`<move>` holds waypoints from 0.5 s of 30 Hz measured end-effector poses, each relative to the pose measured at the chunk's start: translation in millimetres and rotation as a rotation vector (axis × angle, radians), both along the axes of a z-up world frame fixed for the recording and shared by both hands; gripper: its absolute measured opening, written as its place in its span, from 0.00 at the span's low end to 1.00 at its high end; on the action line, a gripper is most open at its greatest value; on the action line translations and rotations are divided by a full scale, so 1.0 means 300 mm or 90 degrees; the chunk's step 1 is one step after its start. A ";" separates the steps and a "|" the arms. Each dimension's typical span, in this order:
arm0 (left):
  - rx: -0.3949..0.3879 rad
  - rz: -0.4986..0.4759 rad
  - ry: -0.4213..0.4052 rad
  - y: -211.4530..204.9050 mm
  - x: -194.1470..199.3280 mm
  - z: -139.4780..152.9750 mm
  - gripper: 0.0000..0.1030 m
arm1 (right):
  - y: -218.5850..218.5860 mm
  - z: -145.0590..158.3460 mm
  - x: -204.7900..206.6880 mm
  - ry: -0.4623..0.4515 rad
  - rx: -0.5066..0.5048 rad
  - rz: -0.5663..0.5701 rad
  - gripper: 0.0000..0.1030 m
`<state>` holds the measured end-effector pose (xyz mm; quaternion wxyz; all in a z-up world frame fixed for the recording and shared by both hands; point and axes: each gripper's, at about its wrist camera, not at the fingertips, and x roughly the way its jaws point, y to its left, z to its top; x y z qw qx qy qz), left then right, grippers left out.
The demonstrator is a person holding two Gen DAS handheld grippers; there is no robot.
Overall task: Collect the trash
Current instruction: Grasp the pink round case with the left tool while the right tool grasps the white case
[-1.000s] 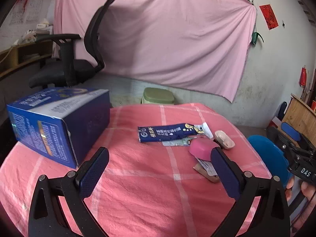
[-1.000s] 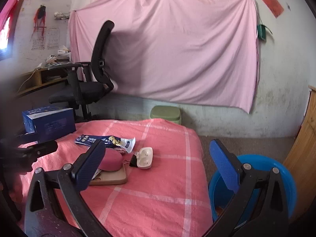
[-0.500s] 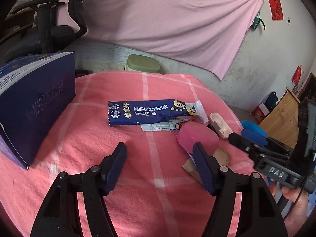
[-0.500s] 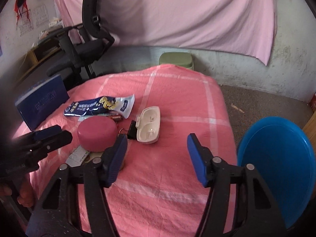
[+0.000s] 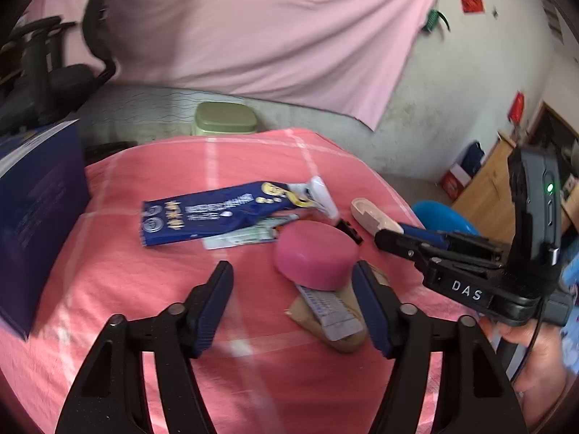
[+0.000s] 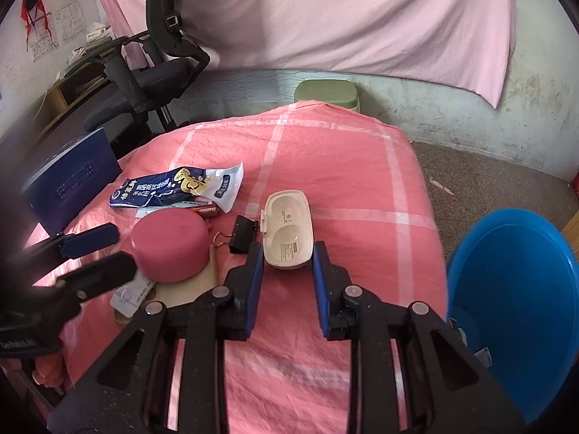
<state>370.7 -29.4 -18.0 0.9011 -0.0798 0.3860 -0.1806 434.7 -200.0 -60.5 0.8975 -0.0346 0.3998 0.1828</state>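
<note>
Two grippers close, both still apart: right gripper (image 6: 286,253) around the white case (image 6: 287,229), left gripper (image 5: 293,282) beside the pink bowl (image 5: 315,255), clip (image 6: 244,233) left of the case.

Bowl (image 6: 170,247) left of case (image 6: 287,229) (binder clip (image 6: 244,234) between them)

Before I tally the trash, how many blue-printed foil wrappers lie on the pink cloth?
1. The blue wrapper lies flat on the pink cloth, behind the pink bowl and beside the blue box. Others may hide under it.
</note>
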 end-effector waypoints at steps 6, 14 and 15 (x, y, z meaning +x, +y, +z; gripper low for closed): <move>0.036 -0.020 0.017 -0.055 0.032 -0.020 0.51 | -0.037 0.014 -0.026 -0.008 -0.020 -0.005 0.44; 0.080 -0.026 0.023 -0.103 0.085 -0.050 0.51 | -0.061 0.014 -0.025 -0.003 -0.007 -0.014 0.44; 0.079 -0.027 0.024 -0.103 0.089 -0.055 0.51 | -0.061 0.013 -0.024 -0.002 -0.008 -0.012 0.44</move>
